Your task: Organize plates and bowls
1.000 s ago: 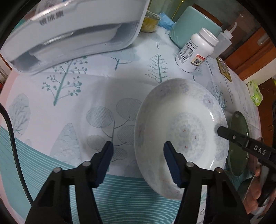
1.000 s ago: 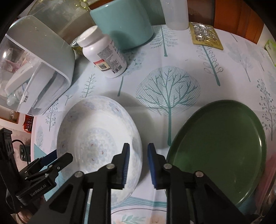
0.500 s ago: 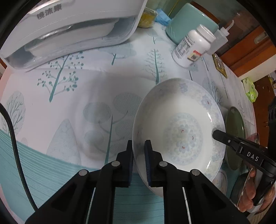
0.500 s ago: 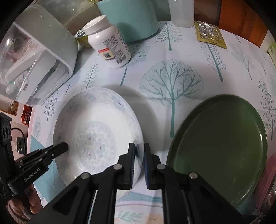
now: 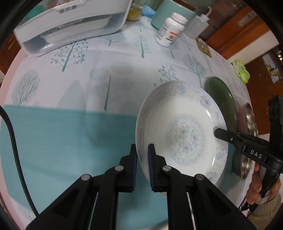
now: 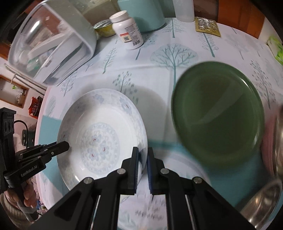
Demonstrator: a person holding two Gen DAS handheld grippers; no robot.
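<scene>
A white deep plate with a pale blue flower pattern [image 5: 184, 131] [image 6: 99, 139] hangs above the tablecloth, held at two sides. My left gripper [image 5: 142, 150] is shut on its left rim. My right gripper [image 6: 143, 154] is shut on the opposite rim; its black finger shows at the plate's right in the left wrist view. A dark green plate [image 6: 217, 113] [image 5: 221, 99] lies on the cloth just right of the white one. Steel bowls [image 6: 263, 203] [image 5: 249, 123] sit beyond it at the right edge.
A clear-lidded white box [image 5: 70, 23] [image 6: 51, 49] stands at the back left. A white pill bottle [image 6: 127, 30] [image 5: 169, 30], a teal canister [image 6: 141, 12], a squeeze bottle [image 5: 198, 23] and a blister pack [image 6: 207, 26] stand along the back. A person's hand [image 5: 256, 185] holds the right gripper.
Both grippers closed on the white plate's rims. The plate then rose off the cloth and moved right, toward the green plate.
</scene>
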